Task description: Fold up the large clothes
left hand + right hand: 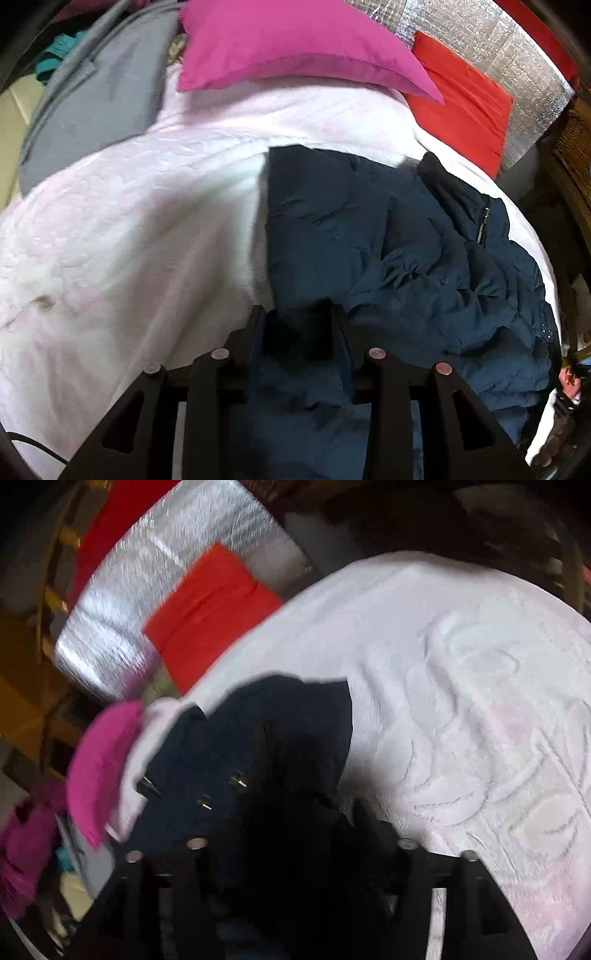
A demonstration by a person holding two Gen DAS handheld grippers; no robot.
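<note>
Navy quilted jacket [388, 229] rumpled on white bedspread [129, 221], hem pinched in left tool [297, 317]; right tool's [295, 834] state unclear.

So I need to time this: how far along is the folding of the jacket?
Done: the dark navy padded jacket lies partly doubled over on the pale pink bedspread. In hand: the left gripper pinches a jacket fold; the right gripper has fabric between its fingers, grip unclear. Left: the jacket is rumpled, so flattening and final folds remain.
</note>
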